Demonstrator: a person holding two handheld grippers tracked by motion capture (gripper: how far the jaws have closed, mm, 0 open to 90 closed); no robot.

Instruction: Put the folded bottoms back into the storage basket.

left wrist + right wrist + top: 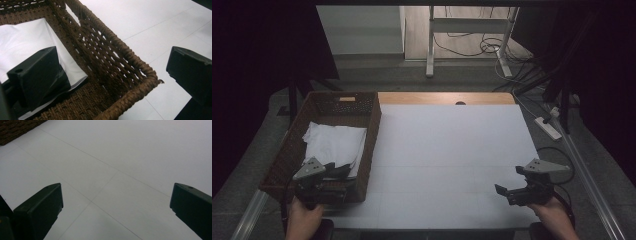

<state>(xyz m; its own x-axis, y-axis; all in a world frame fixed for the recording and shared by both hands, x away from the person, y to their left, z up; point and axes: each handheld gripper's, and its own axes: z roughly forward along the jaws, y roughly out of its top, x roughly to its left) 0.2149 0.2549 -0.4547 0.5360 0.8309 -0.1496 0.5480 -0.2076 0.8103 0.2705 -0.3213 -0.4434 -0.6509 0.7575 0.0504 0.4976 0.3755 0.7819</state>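
Item: folded white cloth (334, 145), lying in the dark brown woven wicker basket (371, 131) at the worktop's (452, 150) left edge.

Your left hand-held gripper (337, 172) is nearer: jaws spread wide, empty, straddling the basket's near right corner, one jaw over the cloth's near edge. The cloth runs away from you.

Your right hand-held gripper (504, 192): wide open, empty, well apart.

Hidden: the cloth's near corner.

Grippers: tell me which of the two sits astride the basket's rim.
The left gripper. Its open jaws stand one over the white cloth inside the wicker basket, one outside. The right gripper is open over bare white table.
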